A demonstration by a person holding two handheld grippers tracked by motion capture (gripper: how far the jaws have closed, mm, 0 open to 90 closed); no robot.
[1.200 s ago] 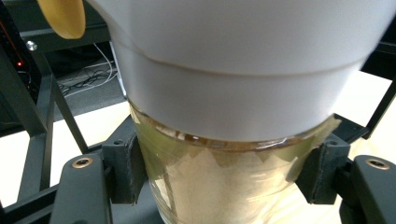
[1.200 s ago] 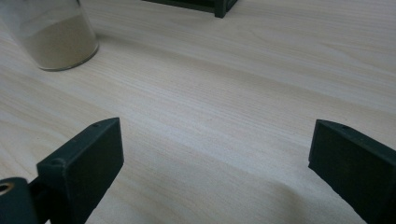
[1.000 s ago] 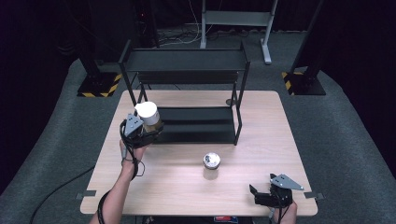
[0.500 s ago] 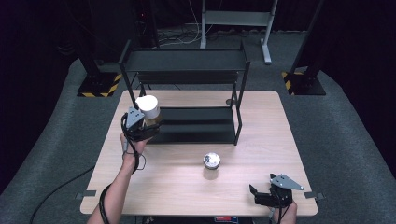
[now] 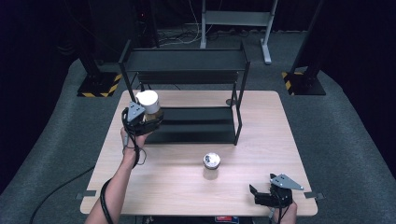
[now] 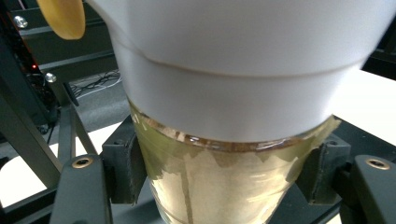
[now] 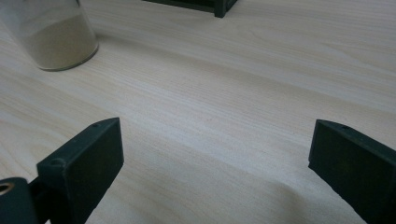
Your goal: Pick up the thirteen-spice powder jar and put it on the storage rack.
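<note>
1. The clear glass jar with a wide white lid (image 5: pixel 150 107), holding yellowish-tan contents, stands upright at ten o'clock on the table, by the black metal shelf rack (image 5: pixel 187 93).
2. My left gripper (image 5: pixel 142 122) clamps its glass body.
3. My right gripper (image 5: pixel 261 196) rests at five o'clock, jaws spread, empty.

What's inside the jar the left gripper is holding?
The white-lidded jar, clamped in the left gripper, shows pale tan powder through the glass. The white lid hides the upper part.

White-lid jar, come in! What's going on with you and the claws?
Left claw shut on white-lid jar, held beside the black rack. Right claw open, empty, low over the table. Second jar standing apart.
</note>
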